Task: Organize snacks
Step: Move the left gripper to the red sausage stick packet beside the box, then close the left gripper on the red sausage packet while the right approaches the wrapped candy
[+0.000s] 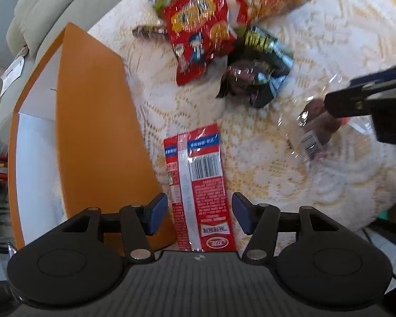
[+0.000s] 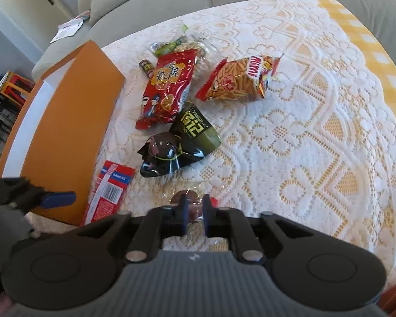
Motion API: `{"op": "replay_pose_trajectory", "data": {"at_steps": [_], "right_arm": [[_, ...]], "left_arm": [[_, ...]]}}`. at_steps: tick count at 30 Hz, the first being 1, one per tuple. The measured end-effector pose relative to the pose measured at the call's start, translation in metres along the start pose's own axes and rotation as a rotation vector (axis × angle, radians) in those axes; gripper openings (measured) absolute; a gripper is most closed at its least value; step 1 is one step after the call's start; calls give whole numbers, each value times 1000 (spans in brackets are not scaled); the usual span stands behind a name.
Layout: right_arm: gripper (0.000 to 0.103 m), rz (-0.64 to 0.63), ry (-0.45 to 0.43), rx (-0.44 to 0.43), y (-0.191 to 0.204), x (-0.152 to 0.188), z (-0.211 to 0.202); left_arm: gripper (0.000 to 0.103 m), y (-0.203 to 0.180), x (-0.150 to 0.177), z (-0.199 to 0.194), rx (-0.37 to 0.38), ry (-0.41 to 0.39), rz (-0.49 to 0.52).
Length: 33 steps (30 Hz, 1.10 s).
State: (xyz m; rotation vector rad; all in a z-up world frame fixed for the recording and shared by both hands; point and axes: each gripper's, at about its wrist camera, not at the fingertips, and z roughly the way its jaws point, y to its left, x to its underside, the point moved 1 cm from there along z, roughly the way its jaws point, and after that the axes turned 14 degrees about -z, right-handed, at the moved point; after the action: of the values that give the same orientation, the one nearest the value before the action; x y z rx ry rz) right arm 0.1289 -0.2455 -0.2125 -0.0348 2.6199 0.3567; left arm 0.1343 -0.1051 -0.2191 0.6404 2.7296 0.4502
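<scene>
Beside the orange box (image 1: 92, 137), the left tool (image 1: 200, 215) gaped around the red packet (image 1: 198, 185), while the right tool (image 2: 194, 219) pinched a clear-wrapped snack (image 2: 187, 198), likely for boxing.

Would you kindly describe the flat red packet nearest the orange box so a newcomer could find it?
Start at the tall orange box on the left of the lace tablecloth. Right beside its near corner lies a long flat red packet, between the open left tongs. Unlike the puffy bags beyond, it lies back side up, showing a barcode and a silver seam.
</scene>
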Motion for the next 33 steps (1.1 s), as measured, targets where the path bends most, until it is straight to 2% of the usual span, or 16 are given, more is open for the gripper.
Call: {"op": "replay_pose_trajectory", "data": {"at_steps": [1,7,12,19,23,27,30,31,32,33], "right_arm": [[31,-2,-2,2,1,0,1],[31,35,26,-34,-1,3,8],[31,66,25,-48,-4,5,8],[31,77,35,-66,-3,6,9],[35,140,64,-103,-10,9,16],[45,217,57,-168,-15,11,19],[47,268,50,-201,-16,12,23],[44,268,41,-202,-15,12,24],[36,263,35,-189,-13,13,24],[16,253,36,-176,-12,14,24]], "left_arm": [[67,0,0,4,-8,9,2],[67,0,-1,14,-26,27,10],[58,4,-3,11,-48,41,23],[57,-17,-6,7,-159,30,111],[59,-16,-11,19,-124,63,53],[71,-6,-11,20,-110,36,2],[70,-6,-7,18,-107,19,12],[69,-6,-6,18,-105,17,9],[60,-5,-6,18,-93,19,0],[46,-3,-5,17,-66,26,-14]]}}
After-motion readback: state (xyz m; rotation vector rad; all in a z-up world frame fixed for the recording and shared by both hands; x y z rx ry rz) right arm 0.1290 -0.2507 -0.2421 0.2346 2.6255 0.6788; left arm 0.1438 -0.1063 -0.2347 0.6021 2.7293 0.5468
